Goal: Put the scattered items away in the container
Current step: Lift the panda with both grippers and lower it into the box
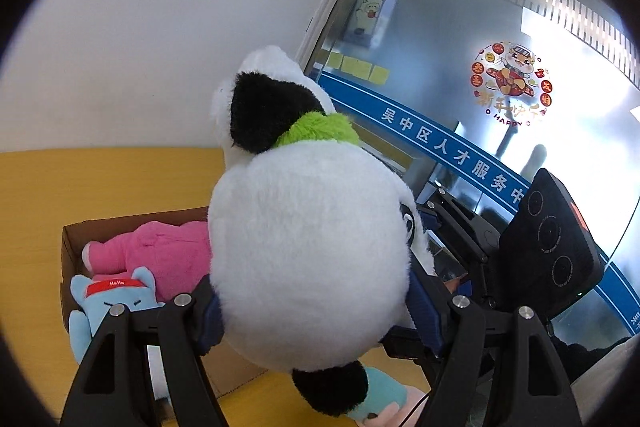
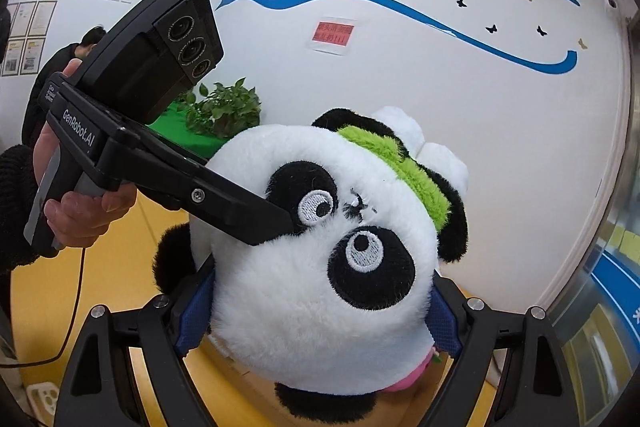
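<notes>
Left gripper [image 1: 310,301] clamped on the panda plush [image 1: 308,251], blue-padded fingers [image 1: 210,315] pressing into the back of its big white head from both sides. Right gripper [image 2: 320,311] clamped on the same panda plush [image 2: 320,267] from the face side, blue pads [image 2: 196,311] squeezing the cheeks. Held in the air between the two tools, then, head gripped front and back.

Long axis running from head to body: in the left wrist view, head low and nearest the camera, body stretching up and away toward the white wall [image 1: 140,47], green scarf [image 1: 316,131] marking the neck. Face turned away from that camera; in the right wrist view, both embroidered eyes staring straight into the lens, face rolled a little to one side.

Below and left of the panda, seen from the left wrist: cardboard box [image 1: 132,223] sitting on the yellow surface [image 1: 80,179], pink plush [image 1: 160,251] and light blue plush [image 1: 108,299] already lying inside. Panda well above the box, not in it. Under the panda's head, near the bottom edge, a teal and pink plush [image 1: 384,399] on the yellow surface outside the box.

Behind the panda's right side, a glass door [image 1: 480,47] with a blue band.
</notes>
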Demonstrator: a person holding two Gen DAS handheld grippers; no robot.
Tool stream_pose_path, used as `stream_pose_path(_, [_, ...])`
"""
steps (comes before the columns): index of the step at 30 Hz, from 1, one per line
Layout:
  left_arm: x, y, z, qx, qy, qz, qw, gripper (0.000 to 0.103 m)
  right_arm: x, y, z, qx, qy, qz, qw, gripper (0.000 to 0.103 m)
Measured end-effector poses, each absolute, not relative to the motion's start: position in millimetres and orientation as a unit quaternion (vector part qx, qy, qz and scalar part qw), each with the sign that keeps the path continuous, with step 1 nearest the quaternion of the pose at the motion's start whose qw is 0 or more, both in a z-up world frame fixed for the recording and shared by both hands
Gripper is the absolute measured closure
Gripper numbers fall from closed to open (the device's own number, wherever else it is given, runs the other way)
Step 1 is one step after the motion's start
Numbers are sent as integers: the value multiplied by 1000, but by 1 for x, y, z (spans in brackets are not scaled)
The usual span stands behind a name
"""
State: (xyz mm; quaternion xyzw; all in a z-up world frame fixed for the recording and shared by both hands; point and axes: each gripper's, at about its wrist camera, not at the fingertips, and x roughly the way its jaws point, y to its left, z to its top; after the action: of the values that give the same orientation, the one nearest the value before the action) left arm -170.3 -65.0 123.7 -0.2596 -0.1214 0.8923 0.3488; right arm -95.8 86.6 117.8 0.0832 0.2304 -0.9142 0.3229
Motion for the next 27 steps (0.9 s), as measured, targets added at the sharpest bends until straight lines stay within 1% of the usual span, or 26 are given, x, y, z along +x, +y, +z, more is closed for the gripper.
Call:
stream_pose_path(3, [-202, -70, 94, -282, -137, 881, 353, 29, -124, 90, 105, 96, 211, -919, 320, 12])
stream_pose_path(8, [-238, -75, 39, -321, -184, 858, 356, 29, -161, 98, 60, 131, 188, -922, 313, 12])
stream_pose_path(19, [-257, -81, -51, -401, -222, 832, 313, 29, -207, 95, -25, 233, 172, -894, 344, 12])
stream_pose_path(22, [-254, -78, -63, -417, -209, 834, 295, 29, -212, 91, -42, 261, 177, -882, 349, 12])
stream_pose_path(24, [-249, -73, -64, -419, -187, 842, 284, 29, -215, 90, -52, 286, 176, -874, 350, 11])
stream_pose_path(27, [-244, -67, -66, -427, -173, 843, 278, 29, -215, 91, -58, 304, 172, -870, 349, 11])
